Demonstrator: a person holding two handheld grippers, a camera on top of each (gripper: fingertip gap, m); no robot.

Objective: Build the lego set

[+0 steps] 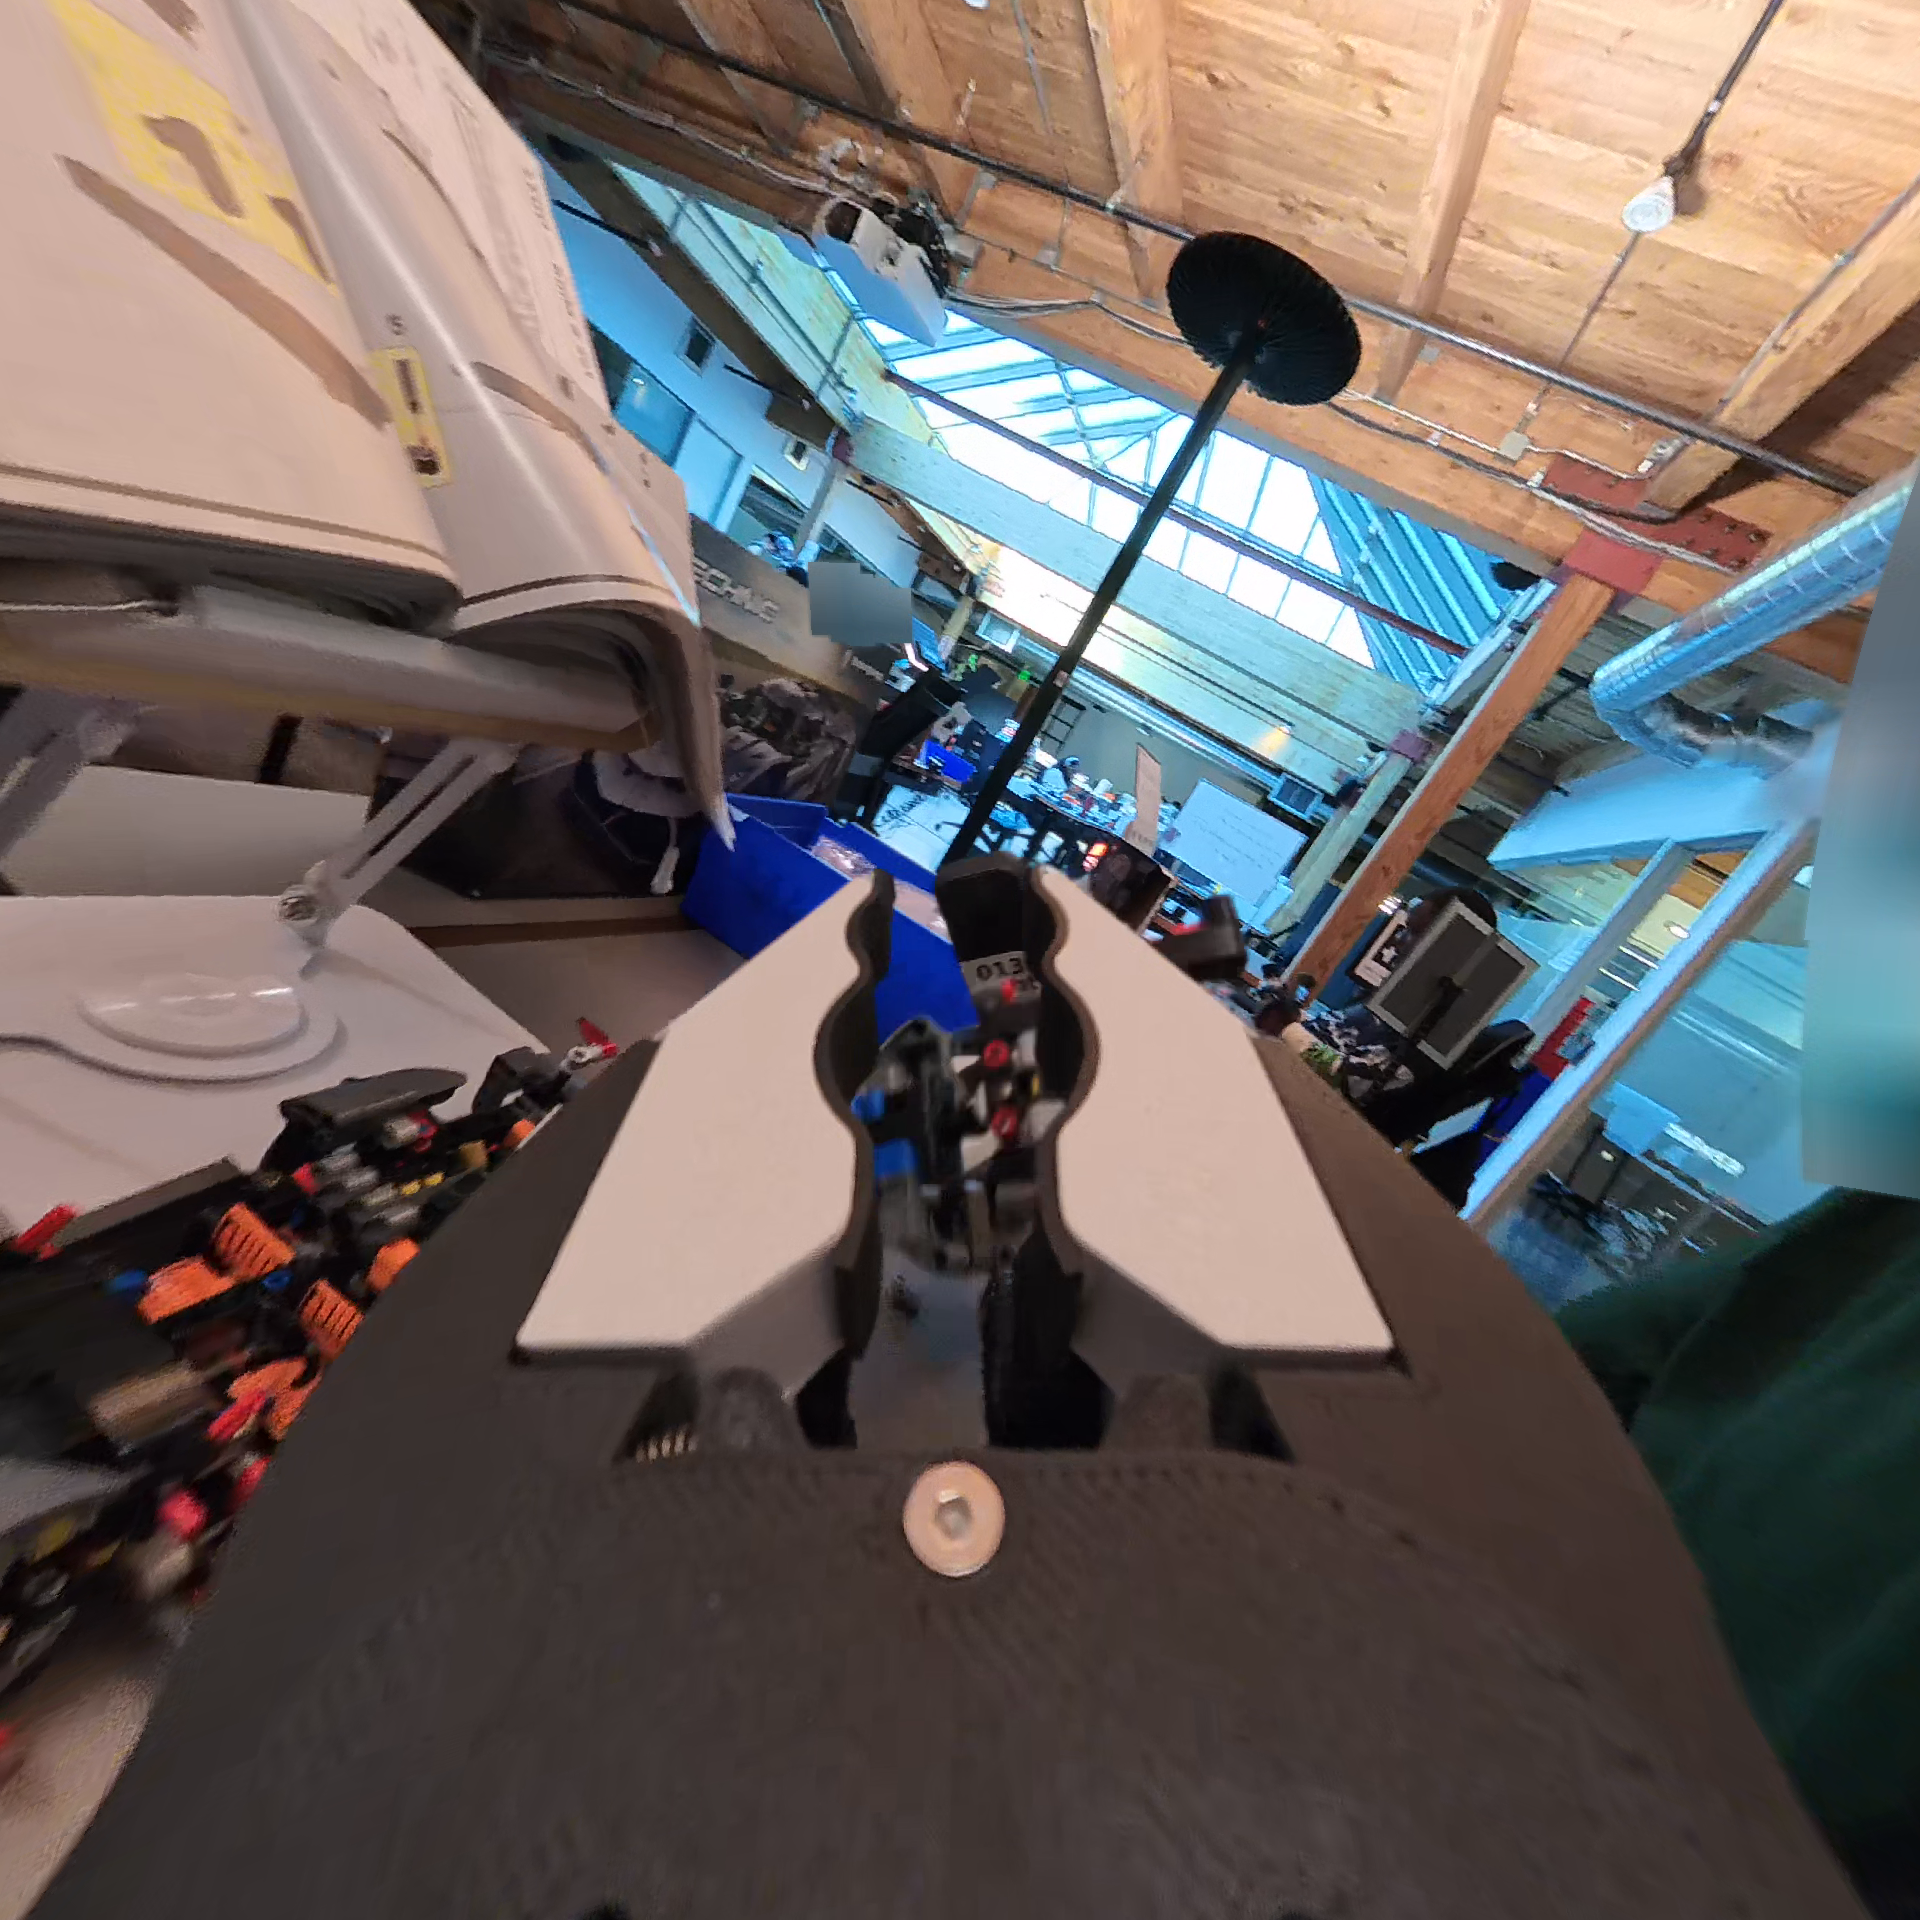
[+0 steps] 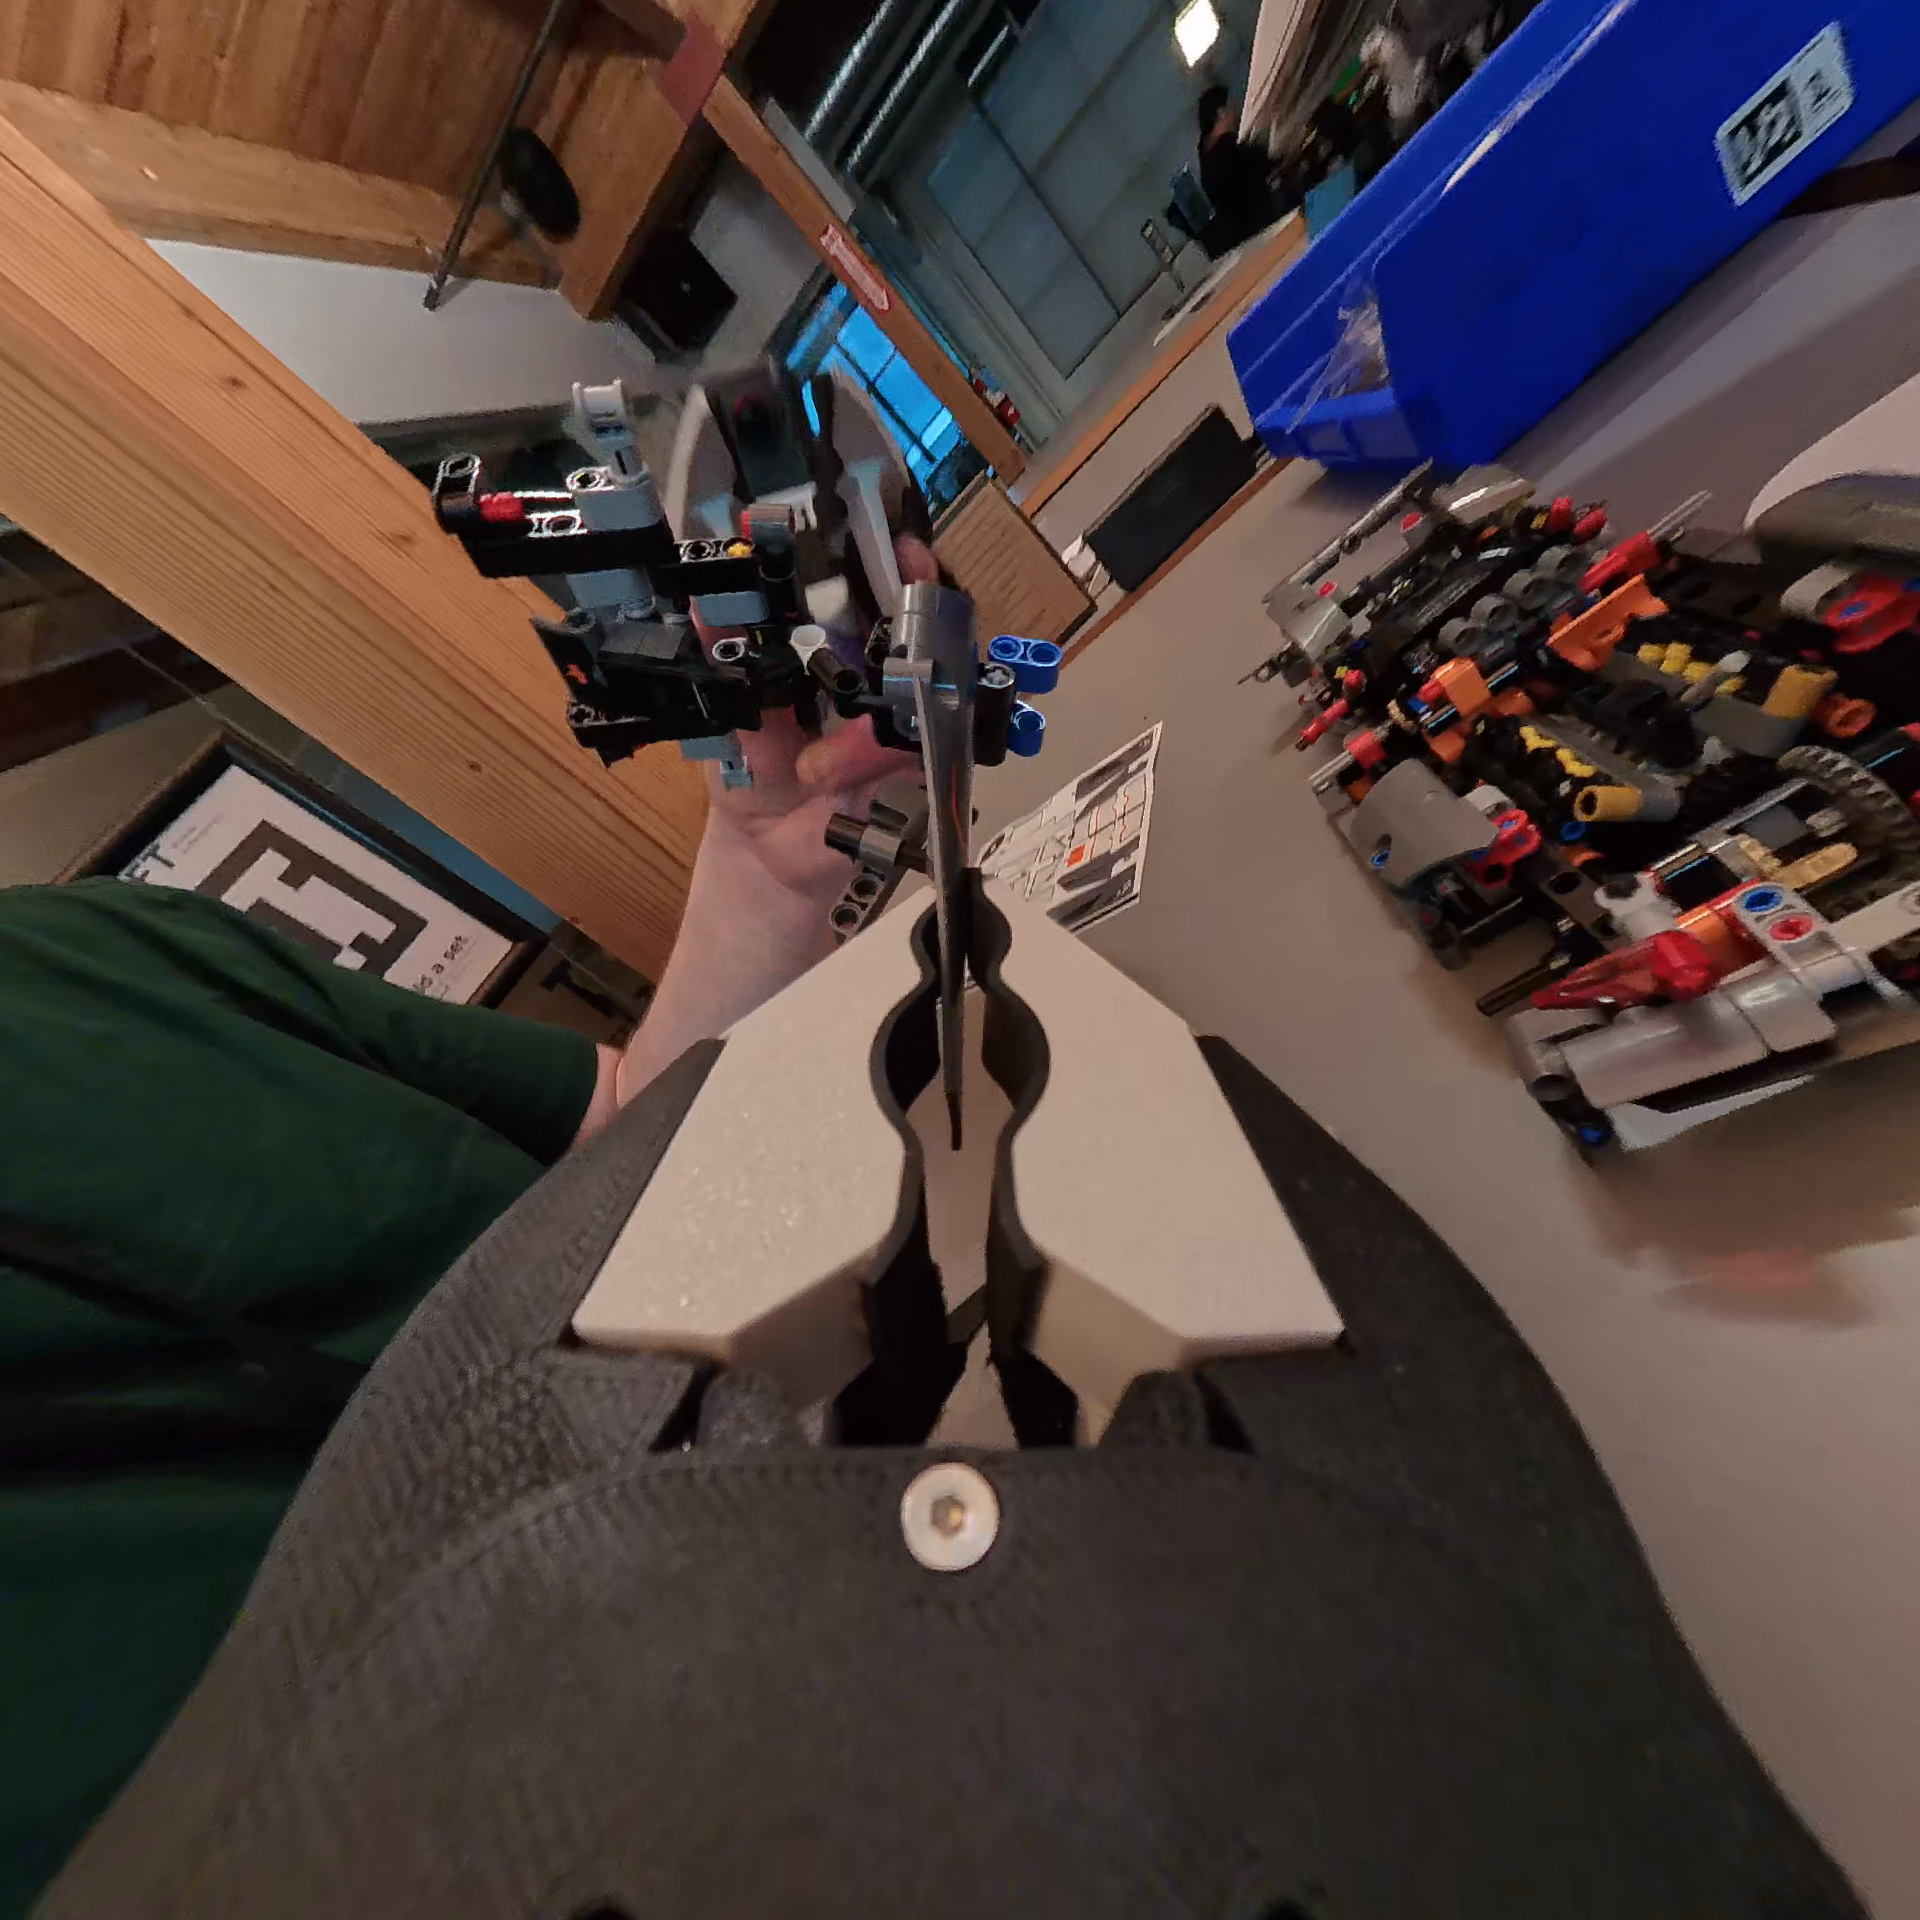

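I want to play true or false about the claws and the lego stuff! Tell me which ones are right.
1. The right claw pinches a thin dark flat lego panel. True.
2. The big blue plastic bin is red. False: it is blue.
3. The large black-and-orange lego model hangs in the air. False: it lies on the grey table.
4. The left claw holds a small black-and-grey lego assembly. True.
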